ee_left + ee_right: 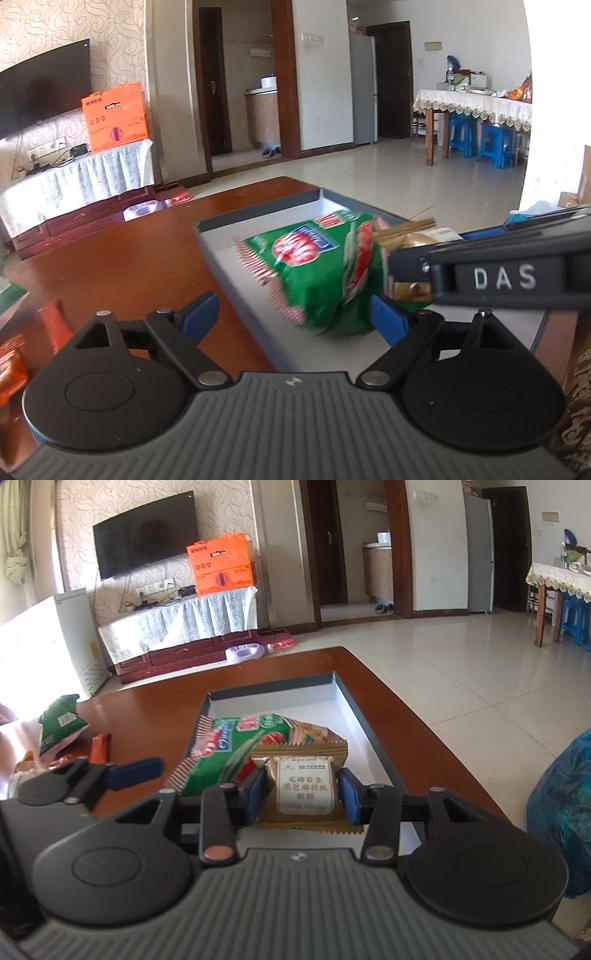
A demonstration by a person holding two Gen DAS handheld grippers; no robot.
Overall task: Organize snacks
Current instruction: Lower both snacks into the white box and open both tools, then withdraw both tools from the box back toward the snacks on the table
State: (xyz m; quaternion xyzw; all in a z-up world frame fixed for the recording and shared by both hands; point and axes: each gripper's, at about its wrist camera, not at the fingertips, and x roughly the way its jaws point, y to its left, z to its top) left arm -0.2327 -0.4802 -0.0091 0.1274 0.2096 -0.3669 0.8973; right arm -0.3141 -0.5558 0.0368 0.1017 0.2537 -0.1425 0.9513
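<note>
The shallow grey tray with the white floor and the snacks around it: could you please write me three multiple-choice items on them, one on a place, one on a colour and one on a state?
1. Where does the green and red crinkly snack bag lie?
A. in the shallow grey tray
B. on the floor
C. on the television stand

2. What colour is the small serrated wrapper with the white label?
A. blue
B. gold
C. black

3. How stands the left gripper?
A. clamped on a bottle
B. out of view
C. fingers wide apart, off the bag

Answers: 1 A, it rests on the tray's white floor. 2 B, gold foil shows around the label. 3 C, its blue pads stand clear.
</note>
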